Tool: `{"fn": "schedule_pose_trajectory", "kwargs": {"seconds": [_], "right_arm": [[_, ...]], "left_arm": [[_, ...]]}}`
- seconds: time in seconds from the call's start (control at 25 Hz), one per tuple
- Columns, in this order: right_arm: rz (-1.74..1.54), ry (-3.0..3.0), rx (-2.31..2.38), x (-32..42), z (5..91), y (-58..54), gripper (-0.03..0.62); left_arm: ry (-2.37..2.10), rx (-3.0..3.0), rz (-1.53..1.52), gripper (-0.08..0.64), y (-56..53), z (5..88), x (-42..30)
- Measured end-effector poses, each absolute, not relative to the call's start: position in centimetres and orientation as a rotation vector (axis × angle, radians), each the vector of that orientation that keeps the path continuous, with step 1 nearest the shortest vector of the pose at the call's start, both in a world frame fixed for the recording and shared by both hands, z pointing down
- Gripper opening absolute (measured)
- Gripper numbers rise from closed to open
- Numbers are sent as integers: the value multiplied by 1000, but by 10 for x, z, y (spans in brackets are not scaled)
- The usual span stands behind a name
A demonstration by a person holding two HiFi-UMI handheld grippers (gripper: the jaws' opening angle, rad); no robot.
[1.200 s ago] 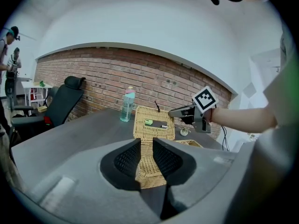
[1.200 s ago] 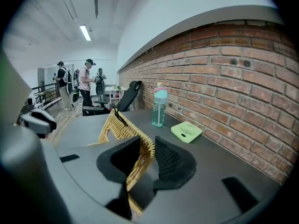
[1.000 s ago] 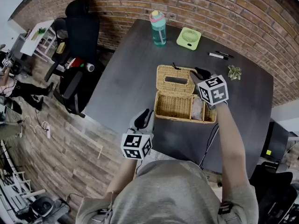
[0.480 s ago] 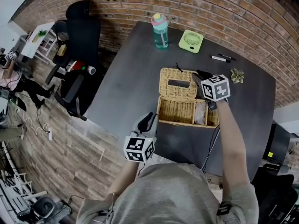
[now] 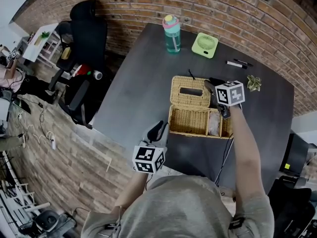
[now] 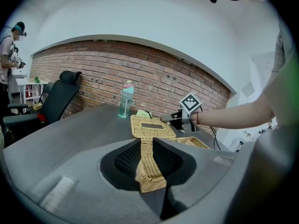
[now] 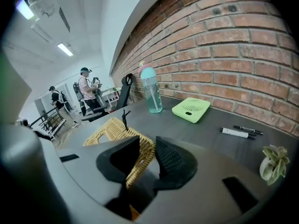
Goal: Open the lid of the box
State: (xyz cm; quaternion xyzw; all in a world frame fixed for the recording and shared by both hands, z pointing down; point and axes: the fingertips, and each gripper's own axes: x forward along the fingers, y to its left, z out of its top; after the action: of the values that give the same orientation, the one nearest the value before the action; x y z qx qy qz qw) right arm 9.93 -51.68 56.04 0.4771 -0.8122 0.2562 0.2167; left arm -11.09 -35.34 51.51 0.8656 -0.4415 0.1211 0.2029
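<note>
box (image 5: pixel 194 134) contents: pale lump (image 5: pixel 214 124), too blurred to identify | lid (image 5: pixel 181 97) right edge: hidden behind right gripper (image 5: pixel 210 85)
</note>
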Motion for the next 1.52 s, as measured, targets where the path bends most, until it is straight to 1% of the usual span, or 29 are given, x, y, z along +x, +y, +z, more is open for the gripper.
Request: {"fn": "schedule_pose_trajectory", "kwargs": {"seconds": [0.32, 0.48, 0.92, 1.16, 1.52], "right_arm": [[712, -2227, 1322, 101, 568, -520, 107], [638, -2189, 1357, 103, 567, -520, 106], [522, -2241, 1397, 91, 532, -492, 102], [443, -2286, 1474, 80, 503, -450, 53], [355, -2367, 1580, 55, 466, -353, 12]], "left_arm": [[-1236, 2413, 342, 83, -357, 515, -111], [-1231, 2417, 342, 83, -355, 515, -110], [-1256, 2436, 321, 81, -344, 505, -112], [-1300, 2446, 294, 74, -331, 494, -116], [-1329, 2473, 255, 64, -288, 480, -121]]}}
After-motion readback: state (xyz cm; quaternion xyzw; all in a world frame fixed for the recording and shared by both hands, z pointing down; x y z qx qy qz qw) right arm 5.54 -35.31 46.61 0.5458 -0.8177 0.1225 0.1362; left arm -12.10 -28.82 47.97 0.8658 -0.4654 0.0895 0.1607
